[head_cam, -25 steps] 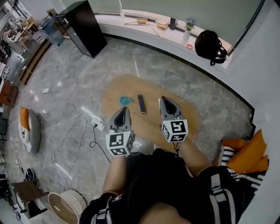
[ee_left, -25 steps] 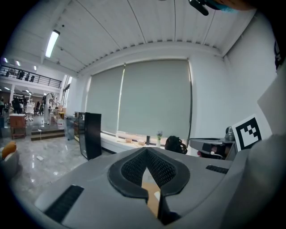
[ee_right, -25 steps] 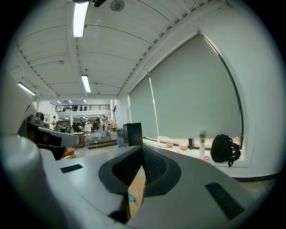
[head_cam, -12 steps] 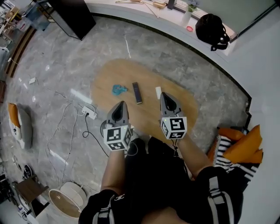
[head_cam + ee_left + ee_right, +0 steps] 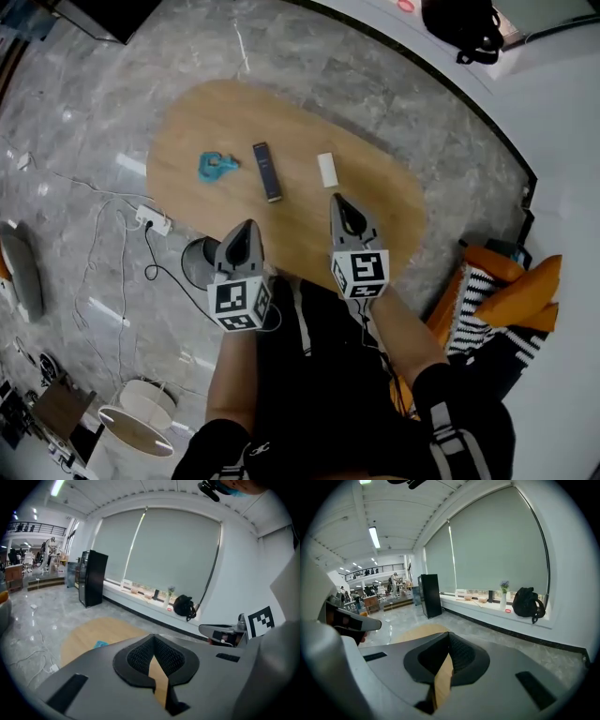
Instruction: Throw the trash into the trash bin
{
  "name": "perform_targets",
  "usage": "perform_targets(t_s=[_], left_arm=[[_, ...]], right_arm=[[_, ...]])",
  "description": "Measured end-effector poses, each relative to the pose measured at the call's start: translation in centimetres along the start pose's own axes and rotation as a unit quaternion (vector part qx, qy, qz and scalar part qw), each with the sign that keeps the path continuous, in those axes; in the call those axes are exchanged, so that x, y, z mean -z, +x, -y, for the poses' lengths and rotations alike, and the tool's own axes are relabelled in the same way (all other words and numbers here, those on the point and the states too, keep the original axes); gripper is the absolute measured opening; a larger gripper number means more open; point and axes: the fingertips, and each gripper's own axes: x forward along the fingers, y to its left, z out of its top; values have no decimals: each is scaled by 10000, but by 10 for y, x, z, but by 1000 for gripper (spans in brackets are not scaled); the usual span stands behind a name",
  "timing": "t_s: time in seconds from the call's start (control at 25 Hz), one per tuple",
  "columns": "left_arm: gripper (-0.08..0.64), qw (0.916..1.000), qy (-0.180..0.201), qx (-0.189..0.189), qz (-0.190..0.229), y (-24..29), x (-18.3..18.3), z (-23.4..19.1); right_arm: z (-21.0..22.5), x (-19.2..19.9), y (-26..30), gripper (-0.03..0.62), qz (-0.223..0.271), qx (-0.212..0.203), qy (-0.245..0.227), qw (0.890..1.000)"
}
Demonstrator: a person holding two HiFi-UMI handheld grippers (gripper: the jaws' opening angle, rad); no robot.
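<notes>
1. Left claw: pressed together, empty, above the counter's near edge.
2. Blue trash lies on the counter's left part, apart from both claws. The remote is just right of it, and a white block lies further right.
3. Right claw: also pressed together, empty, near the white block.
4. Risk: a claw not spread before reaching could shove the light trash off the counter, or catch the remote instead.
5. No readable writing, only square markers on the cubes.

Head view: looks steeply down from well above table, floor all round. Gripper views: ride low, right behind own jaws, face across room toward window — share table, cabinet, bag; blue scrap caught from head and left.
</notes>
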Motion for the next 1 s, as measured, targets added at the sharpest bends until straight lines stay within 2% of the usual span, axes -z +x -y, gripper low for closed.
perform_targets(t_s=[0.24,0.48,0.52,0.56,0.76,1.0], left_arm=[[12,9993,-337,-62,-144,53,56,-14],[11,9985,-305,83,-456,77,107,-15],[12,9981,-340,86,-506,77,113,-16],[12,9978,-366,86,-544,76,118,-16],[12,9972,-359,68,-655,68,133,-16],[11,9967,-449,-45,-671,66,141,-28]], right_arm=[[28,93,43,8,-399,256,25,9989],[53,156,85,9,-924,578,215,9938],[54,164,93,119,-1018,521,231,9932],[55,170,101,169,-1112,461,217,9925],[67,192,134,183,-1529,495,28,9870],[74,211,163,186,-2009,444,132,9785]])
